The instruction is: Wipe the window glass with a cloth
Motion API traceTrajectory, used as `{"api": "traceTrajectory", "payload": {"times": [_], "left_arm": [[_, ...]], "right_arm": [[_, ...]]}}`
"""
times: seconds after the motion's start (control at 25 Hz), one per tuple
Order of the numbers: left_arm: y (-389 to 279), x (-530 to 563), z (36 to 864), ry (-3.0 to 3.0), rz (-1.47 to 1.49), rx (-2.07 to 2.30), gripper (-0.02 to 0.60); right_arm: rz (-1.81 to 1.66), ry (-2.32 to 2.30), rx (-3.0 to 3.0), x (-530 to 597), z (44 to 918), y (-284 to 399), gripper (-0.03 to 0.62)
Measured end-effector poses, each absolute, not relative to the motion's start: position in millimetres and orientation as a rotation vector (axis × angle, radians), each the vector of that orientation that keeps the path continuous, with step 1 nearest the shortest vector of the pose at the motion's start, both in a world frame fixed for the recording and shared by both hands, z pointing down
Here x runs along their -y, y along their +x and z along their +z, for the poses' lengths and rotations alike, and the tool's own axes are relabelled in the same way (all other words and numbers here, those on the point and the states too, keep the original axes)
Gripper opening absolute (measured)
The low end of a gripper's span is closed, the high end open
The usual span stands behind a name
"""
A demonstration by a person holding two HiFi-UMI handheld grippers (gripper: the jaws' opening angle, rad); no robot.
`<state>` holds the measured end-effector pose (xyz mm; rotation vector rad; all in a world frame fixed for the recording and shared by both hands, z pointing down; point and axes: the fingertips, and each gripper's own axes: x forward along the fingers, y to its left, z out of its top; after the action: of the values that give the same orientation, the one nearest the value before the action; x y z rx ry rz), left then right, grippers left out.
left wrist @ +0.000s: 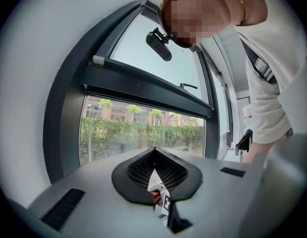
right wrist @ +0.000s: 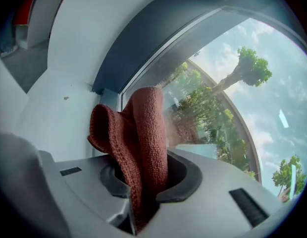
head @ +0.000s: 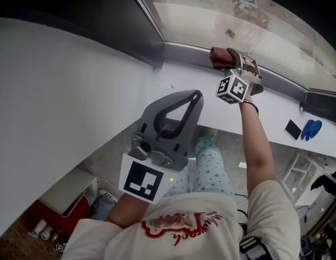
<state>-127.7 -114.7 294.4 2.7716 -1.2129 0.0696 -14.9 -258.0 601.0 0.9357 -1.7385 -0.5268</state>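
Sticking up out of the right gripper (right wrist: 143,182), a dark red cloth (right wrist: 138,133) is seen folded over, w/ the jaws closed tight on its lower part. In the head view the right gripper (head: 237,65) is held out at arm's length, and the cloth (head: 219,57) is pressed in at the bottom edge of the window, where the dark window frame (head: 184,53) meets the white sill (head: 179,80). The window glass (head: 222,15) is just above it. From the right gripper view the cloth's top is right beside the window glass (right wrist: 228,108), but it can't be told if cloth and glass touch. Trees and sky are seen through the glass.

The left gripper (head: 196,96) is held low and close to the body, well apart from the window. Its jaws are brought together at the tips, w/ nothing held between them. In its own view the left gripper (left wrist: 154,155) is pointed at the window, and a green hedge (left wrist: 143,135) is seen outside.

Further along the sill, a flat black thing (head: 292,129), prob. a phone, is laid just beside a small blue thing (head: 311,129). Below the sill, trousers w/ stars (head: 211,167) are seen, and a red and white box (head: 65,205) is set on the floor.
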Motion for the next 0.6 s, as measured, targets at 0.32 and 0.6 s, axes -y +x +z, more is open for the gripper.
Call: {"api": "traceTrajectory", "payload": {"times": [0.32,0.6], "left_arm": [[-145.4,114.5,313.6,2.726,0.121,1.249,0.018],[-149.8,116.6,315.3,2.749,0.144,1.245,0.018]], "right_arm": [[-0.317,0.834,1.751,256.4,677.8,-14.7,0.094],[-0.256,0.769,1.703,254.5,703.2,0.0,0.092]]}}
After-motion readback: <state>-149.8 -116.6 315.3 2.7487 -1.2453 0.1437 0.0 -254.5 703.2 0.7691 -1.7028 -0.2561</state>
